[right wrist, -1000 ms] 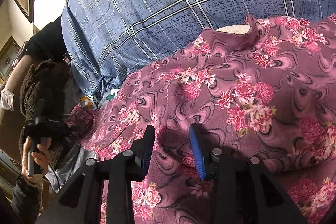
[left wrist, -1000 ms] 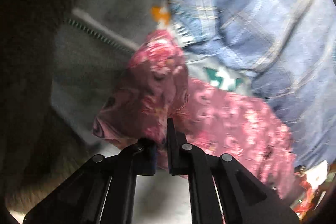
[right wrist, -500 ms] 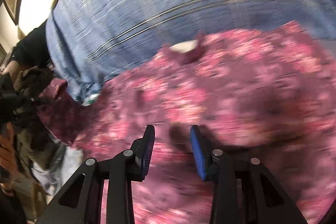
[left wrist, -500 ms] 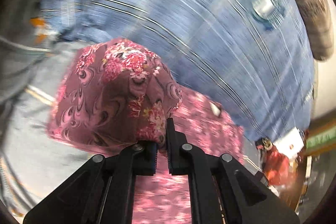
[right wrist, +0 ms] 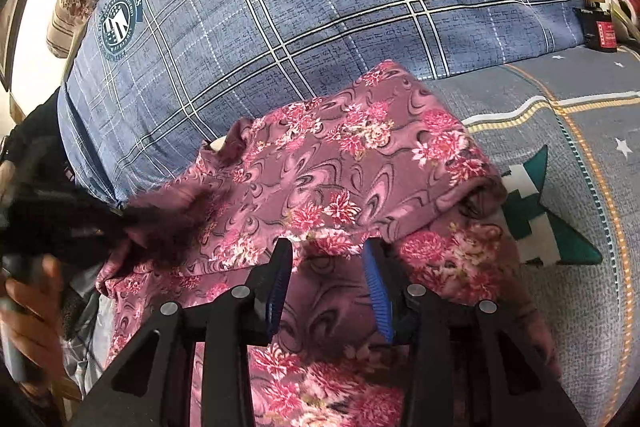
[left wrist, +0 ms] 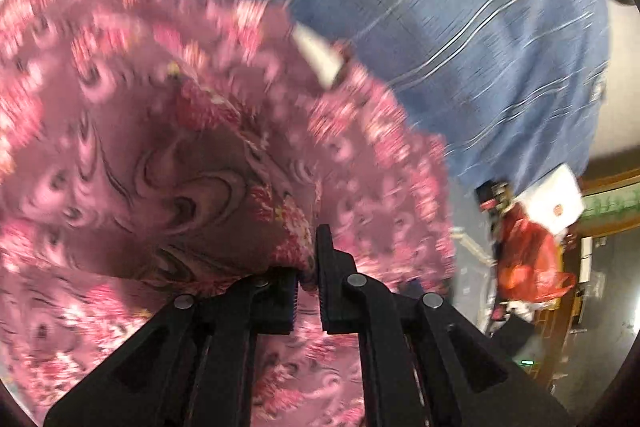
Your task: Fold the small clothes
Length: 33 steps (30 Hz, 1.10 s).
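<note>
A pink floral garment (right wrist: 352, 179) lies on the bed, part of it folded over onto itself. My left gripper (left wrist: 307, 267) is shut on a fold of the floral garment (left wrist: 192, 163) and holds it over the rest of the cloth; this view is blurred. A white label (left wrist: 316, 57) shows at the garment's neck. My right gripper (right wrist: 326, 263) is open, its blue pads apart, just above the garment's near part and gripping nothing. The left gripper (right wrist: 60, 223) shows as a dark blur at the garment's left edge in the right wrist view.
A blue plaid quilt (right wrist: 280, 7) lies behind the garment. A grey sheet with a green star pattern (right wrist: 560, 187) is to the right. A dark bottle (right wrist: 600, 27) stands at the far right. A red bag (left wrist: 528, 259) and a white box (left wrist: 556, 199) sit beside the bed.
My left gripper has swung the held fold across and over the garment. The garment now lies doubled on the bed. My right gripper stays open above it.
</note>
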{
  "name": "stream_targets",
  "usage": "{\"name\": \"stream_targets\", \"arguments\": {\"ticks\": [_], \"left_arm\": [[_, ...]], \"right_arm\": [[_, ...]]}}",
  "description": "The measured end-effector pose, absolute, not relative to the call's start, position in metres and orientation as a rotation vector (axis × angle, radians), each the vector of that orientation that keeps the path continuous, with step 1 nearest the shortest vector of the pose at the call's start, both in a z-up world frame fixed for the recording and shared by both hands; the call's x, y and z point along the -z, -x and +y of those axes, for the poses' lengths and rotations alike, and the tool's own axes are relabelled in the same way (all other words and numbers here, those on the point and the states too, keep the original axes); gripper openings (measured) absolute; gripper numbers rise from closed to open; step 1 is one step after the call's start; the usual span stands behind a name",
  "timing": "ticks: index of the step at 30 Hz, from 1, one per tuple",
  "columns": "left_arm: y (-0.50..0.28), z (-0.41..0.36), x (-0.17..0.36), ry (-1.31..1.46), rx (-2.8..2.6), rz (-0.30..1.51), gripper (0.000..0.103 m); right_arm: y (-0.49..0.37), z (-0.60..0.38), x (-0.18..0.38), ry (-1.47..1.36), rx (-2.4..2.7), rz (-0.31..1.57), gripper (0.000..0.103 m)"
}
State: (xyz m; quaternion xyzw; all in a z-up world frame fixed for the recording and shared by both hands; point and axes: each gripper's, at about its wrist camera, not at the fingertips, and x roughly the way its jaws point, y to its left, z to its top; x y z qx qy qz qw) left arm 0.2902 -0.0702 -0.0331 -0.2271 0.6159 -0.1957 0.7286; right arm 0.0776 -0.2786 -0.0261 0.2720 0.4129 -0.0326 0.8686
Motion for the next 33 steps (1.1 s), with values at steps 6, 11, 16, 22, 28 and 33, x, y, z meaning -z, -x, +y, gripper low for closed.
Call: {"name": "stream_targets", "arguments": {"ticks": [6, 11, 16, 22, 28, 33], "left_arm": [[-0.272, -0.05, 0.027, 0.449, 0.479, 1.314, 0.016], [-0.237, 0.0, -0.001, 0.378, 0.475, 1.16, 0.057], [-0.222, 0.05, 0.025, 0.394, 0.374, 1.165, 0.057], [-0.223, 0.064, 0.044, 0.474, 0.384, 1.177, 0.054], [-0.221, 0.061, 0.044, 0.454, 0.381, 1.162, 0.054], [-0.221, 0.068, 0.043, 0.478, 0.378, 1.169, 0.054]], "right_arm": [[-0.083, -0.281, 0.021, -0.644, 0.061, 0.869, 0.046], [-0.105, -0.252, 0.015, -0.687, -0.054, 0.866, 0.056], [-0.149, -0.204, 0.034, -0.713, -0.113, 0.952, 0.06], [-0.171, -0.165, 0.043, -0.818, -0.2, 0.982, 0.06], [-0.175, -0.173, 0.044, -0.896, -0.189, 0.963, 0.018], [-0.164, -0.189, 0.011, -0.82, -0.184, 0.849, 0.01]]}}
